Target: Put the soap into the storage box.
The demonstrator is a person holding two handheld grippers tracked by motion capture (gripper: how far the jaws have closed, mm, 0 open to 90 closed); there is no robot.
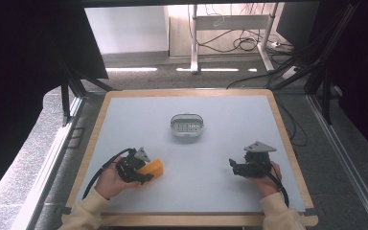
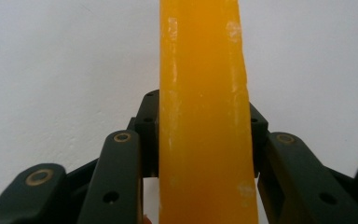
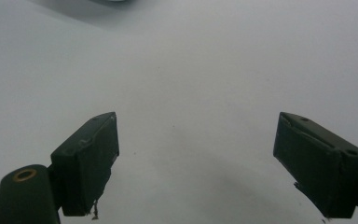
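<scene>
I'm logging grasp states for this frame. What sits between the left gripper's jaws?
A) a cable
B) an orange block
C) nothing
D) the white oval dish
B: in the left gripper view the jaws of the left gripper press both sides of the orange block.

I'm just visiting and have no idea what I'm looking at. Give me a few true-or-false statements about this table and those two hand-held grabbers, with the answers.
1. The left gripper clamps an orange block. True.
2. The right gripper holds something too. False: its fingers stand apart over bare table.
3. A small white basket sits farther up the table, between the two grippers. True.
4. The orange block lies inside the basket. False: it is in the left gripper, well apart from the basket.
</scene>
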